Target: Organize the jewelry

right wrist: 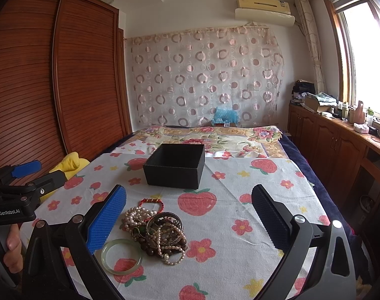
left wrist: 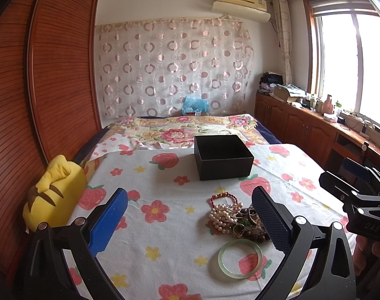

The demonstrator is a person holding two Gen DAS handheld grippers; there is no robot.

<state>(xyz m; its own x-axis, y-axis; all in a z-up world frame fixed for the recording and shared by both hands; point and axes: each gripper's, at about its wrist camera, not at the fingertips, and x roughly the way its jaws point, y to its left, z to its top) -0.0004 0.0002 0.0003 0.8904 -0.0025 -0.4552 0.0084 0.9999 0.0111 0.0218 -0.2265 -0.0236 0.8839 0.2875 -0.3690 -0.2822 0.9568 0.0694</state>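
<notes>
Home bedrm: bed (left wrist: 165, 135), wardrobe (left wrist: 60, 75), AC (left wrist: 241, 2).

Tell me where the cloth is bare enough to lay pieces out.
Free: the cloth right of the jewelry pile, out to the bed's edge, and the strip left of the black box toward the yellow plush. Crowded: around the pile, where the green bangle lies at its near-left edge.

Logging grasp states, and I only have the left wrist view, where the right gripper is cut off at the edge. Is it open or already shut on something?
Observer: Open. The right gripper has its blue-padded fingers spread wide, gripping nothing.
Operator: Part of the heap is hidden for me. What's there?
Observer: The tangled jewelry pile shows whole. On its near side, a pearl strand loops over dark wooden beads.
</notes>
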